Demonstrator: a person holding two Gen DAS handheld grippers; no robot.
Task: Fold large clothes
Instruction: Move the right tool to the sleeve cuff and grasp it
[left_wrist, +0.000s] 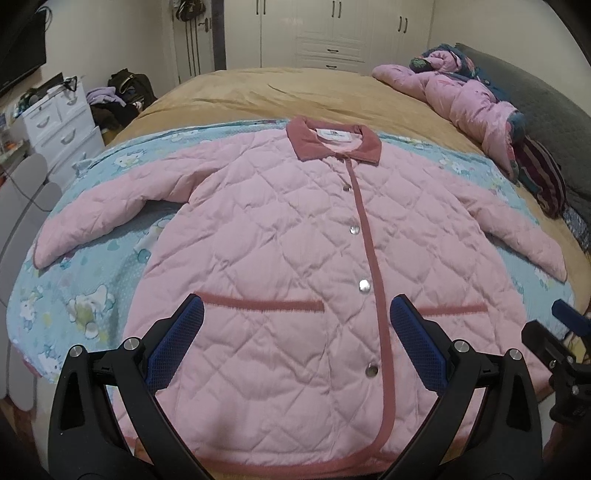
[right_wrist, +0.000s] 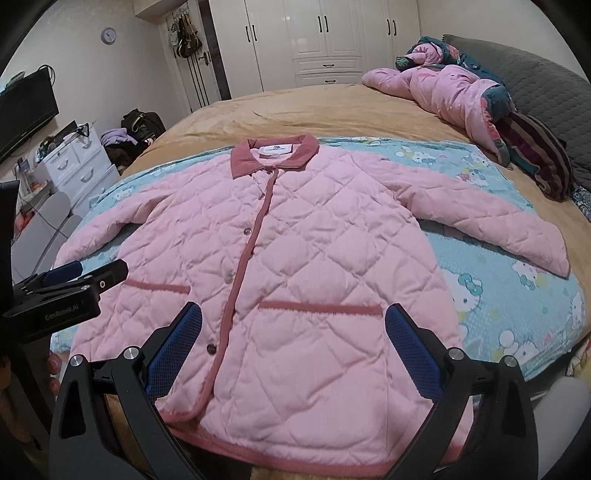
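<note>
Left gripper (left_wrist: 295, 314) and right gripper (right_wrist: 293, 317) hover level, jaws wide apart, empty, above hem of pink quilted jacket (left_wrist: 295, 236) spread flat at bed's (left_wrist: 295, 92) near edge.

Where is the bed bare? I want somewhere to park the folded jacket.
Free: the tan bedspread beyond the jacket's collar, toward the wardrobe, and the blue cartoon-print blanket below the right-side sleeve. Crowded: the headboard side, where the heaped pink quilt and striped fabric lie.
</note>
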